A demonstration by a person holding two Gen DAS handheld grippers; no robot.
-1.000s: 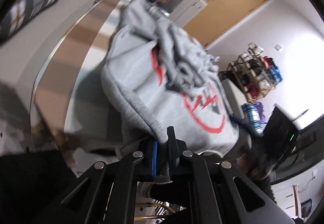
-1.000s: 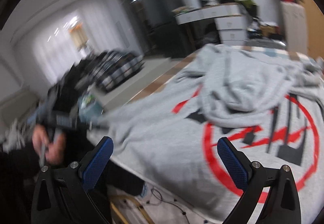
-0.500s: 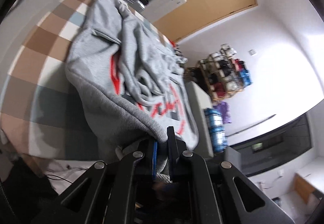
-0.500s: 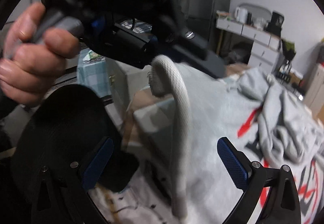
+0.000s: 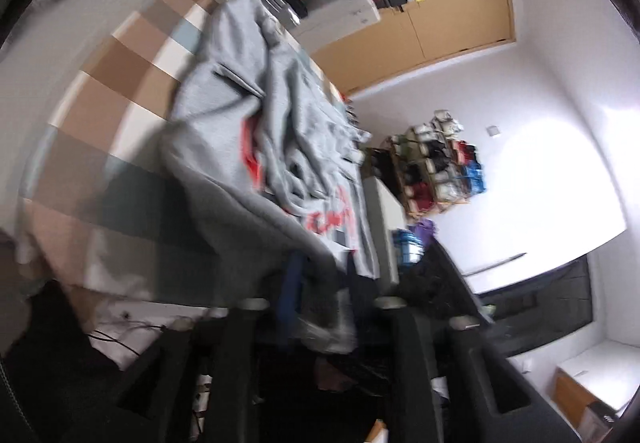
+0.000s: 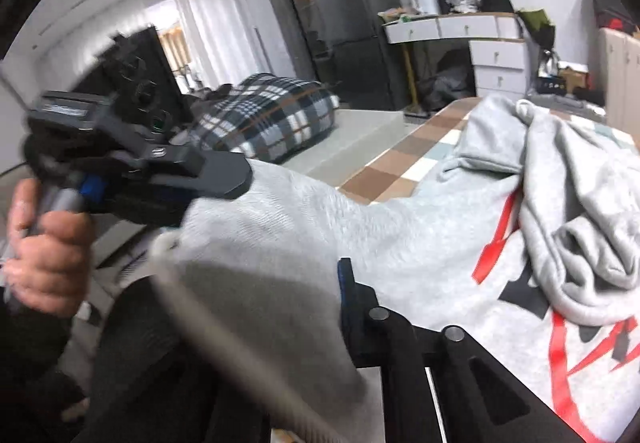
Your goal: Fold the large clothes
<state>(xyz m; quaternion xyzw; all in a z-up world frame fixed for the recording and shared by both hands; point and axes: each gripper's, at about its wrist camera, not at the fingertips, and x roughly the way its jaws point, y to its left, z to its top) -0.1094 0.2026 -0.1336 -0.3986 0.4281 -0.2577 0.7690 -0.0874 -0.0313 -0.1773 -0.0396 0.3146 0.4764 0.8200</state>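
Grey fabric fills both views: a large grey sweatshirt (image 6: pixel 400 243) with a red and black print lies crumpled on a bed with a checked brown, white and pale-blue cover (image 6: pixel 404 159). Its near edge hangs over the side of the bed toward the person.

Seen from the right wrist camera, the right gripper (image 6: pixel 340 283) is clamped on the sweatshirt's thick ribbed hem, with the cloth bunched over its blue-padded finger and its jaws drawn nearly together. A white drawstring or cord (image 6: pixel 168 263) curves down beside that hem. Further left, a hand (image 6: pixel 48 255) grips the handle of the left gripper (image 6: pixel 192 199), whose dark fingers reach into the same raised edge of cloth.

In the blurred left wrist view, the left gripper (image 5: pixel 320 283) has its jaws opening, about half apart. The grey hem lies between the 2 fingers, near the blue pad (image 5: pixel 292 283), but the pads no longer press on it.

Behind the bed stand a wooden door (image 5: pixel 440 27), a shoe rack (image 5: pixel 436 167), a white desk with drawers (image 6: pixel 472 43), a dark fridge (image 6: pixel 352 31) and a plaid duvet (image 6: pixel 264 115) heaped on a low platform.
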